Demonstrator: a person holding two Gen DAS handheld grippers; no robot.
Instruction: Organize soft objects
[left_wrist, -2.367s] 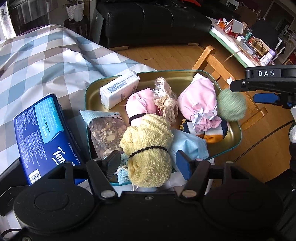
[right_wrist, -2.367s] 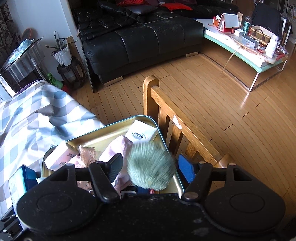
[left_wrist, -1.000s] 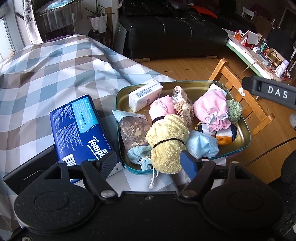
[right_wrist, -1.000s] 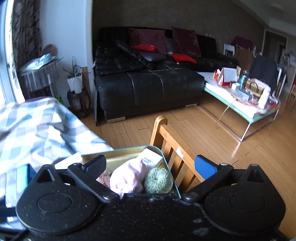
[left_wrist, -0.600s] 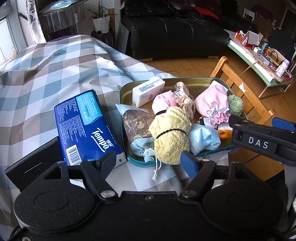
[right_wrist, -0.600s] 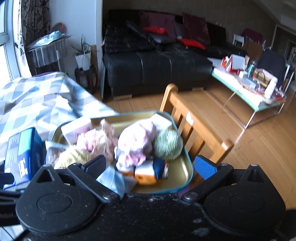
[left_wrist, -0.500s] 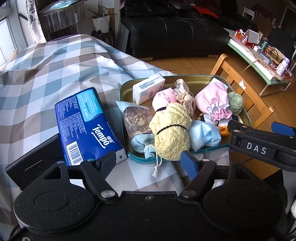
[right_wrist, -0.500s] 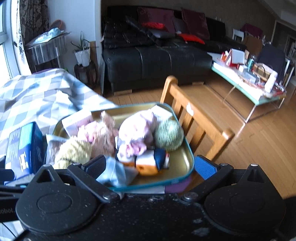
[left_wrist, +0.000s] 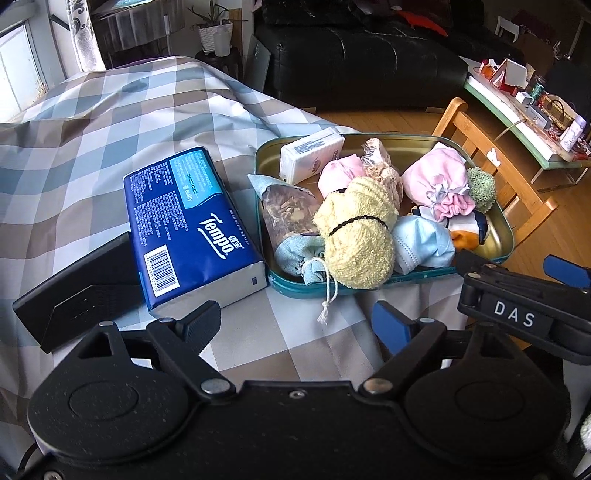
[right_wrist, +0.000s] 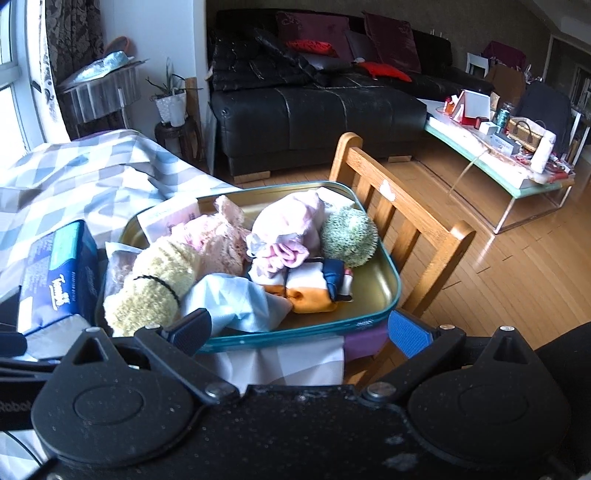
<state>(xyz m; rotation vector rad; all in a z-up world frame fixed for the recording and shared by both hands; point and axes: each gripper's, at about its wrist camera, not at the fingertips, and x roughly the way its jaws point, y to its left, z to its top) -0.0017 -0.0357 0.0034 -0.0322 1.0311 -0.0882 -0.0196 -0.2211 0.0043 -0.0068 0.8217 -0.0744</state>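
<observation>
left tongs (left_wrist: 295, 317) hovering spread, holding nothing | right tongs (right_wrist: 299, 330) likewise gaping | one teal-rimmed gold metal tray (left_wrist: 369, 290) sitting on checked table (left_wrist: 110, 122), carrying one yellow terry bundle (left_wrist: 356, 236), two pink pouches, one green fuzzy ball (left_wrist: 481, 183) | one blue tissue pack (left_wrist: 188, 221) lying beside tray

Left gripper (left_wrist: 295, 323): matte black plastic body, two round discs lower frame, silver pivot screws, one black ribbed finger pad, one blue pad (left_wrist: 391, 326). Right gripper (right_wrist: 299, 330): same build, dusty speckled housing, blue pad rt side; white "DAS" lettering on its black bar, seen lower right in left cam.
</observation>
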